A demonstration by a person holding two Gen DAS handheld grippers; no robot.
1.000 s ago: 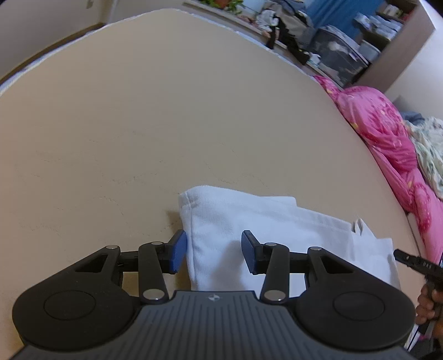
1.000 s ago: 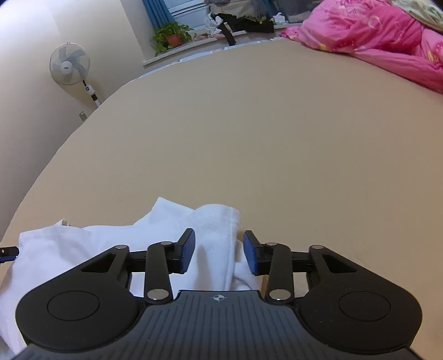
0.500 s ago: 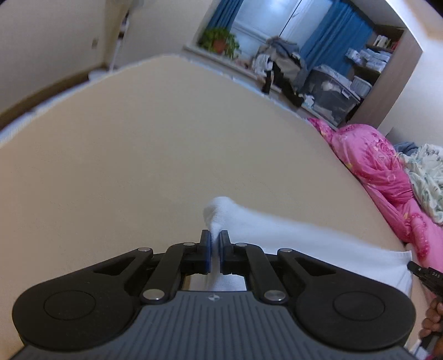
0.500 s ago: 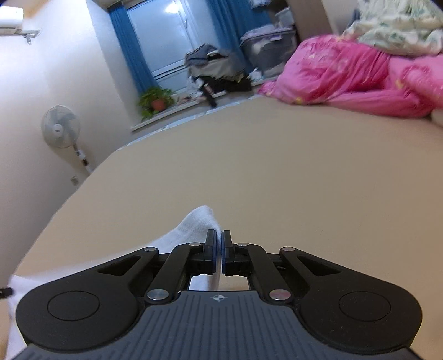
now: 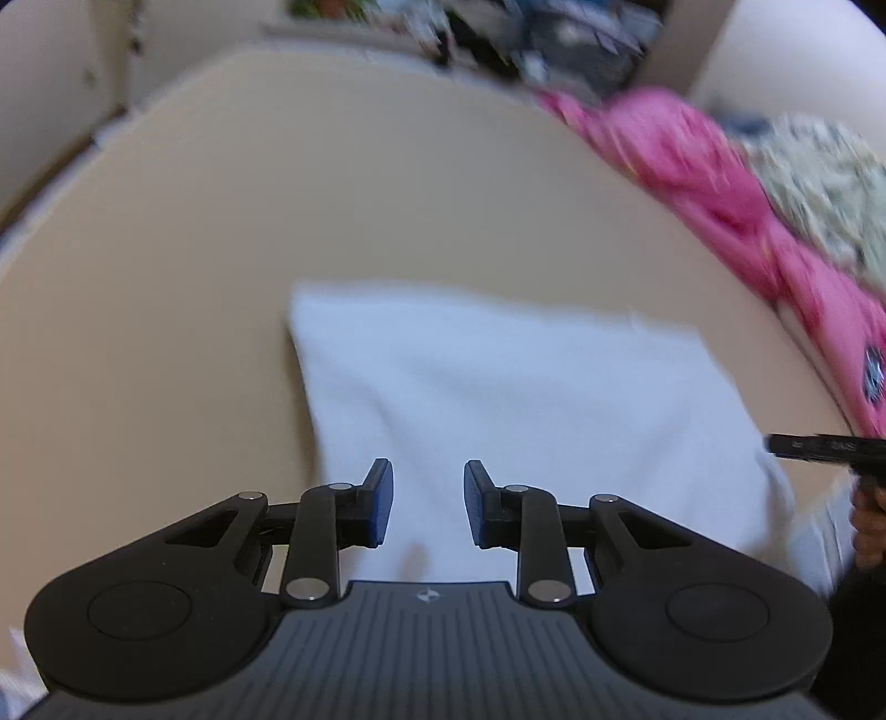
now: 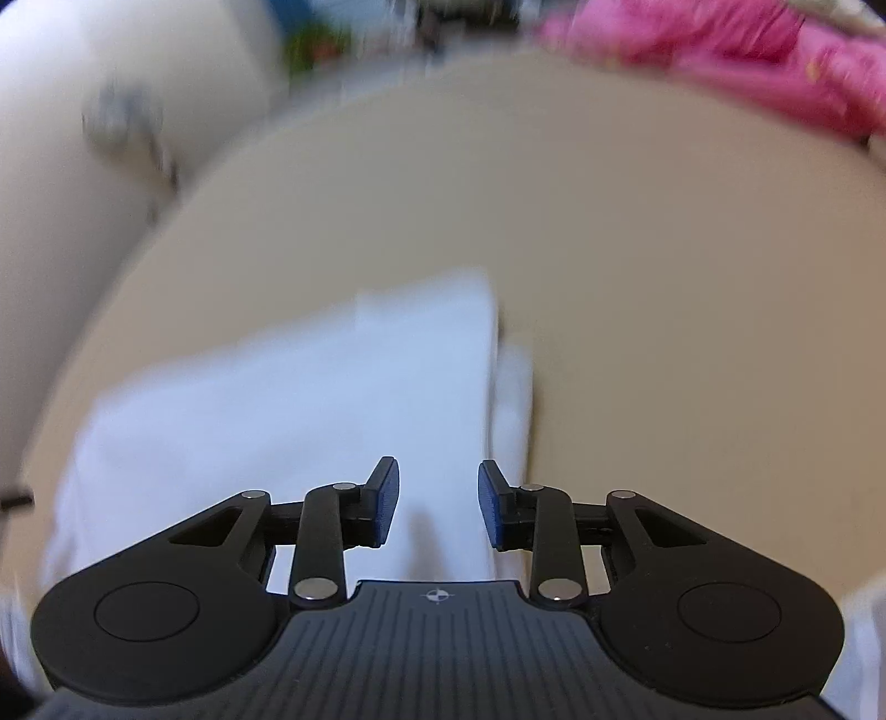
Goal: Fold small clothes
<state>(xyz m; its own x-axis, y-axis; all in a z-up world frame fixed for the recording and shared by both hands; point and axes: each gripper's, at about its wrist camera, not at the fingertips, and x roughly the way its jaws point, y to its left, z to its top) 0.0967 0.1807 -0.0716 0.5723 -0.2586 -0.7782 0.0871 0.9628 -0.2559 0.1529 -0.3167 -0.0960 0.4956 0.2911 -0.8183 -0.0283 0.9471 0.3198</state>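
Observation:
A white garment lies folded flat on the beige bed surface. It also shows in the right wrist view, with a lower layer sticking out at its right edge. My left gripper is open and empty above the garment's near left part. My right gripper is open and empty above its near right part. A tip of the right gripper shows at the right edge of the left wrist view. Both views are blurred by motion.
A pink quilt and a patterned blanket lie along the bed's right side. Clutter and storage boxes stand beyond the far edge. A standing fan is by the wall on the left.
Half a second ago both grippers were shut on the garment's raised edge. Now both are open and the garment lies flat, folded over. Both cameras are moving.

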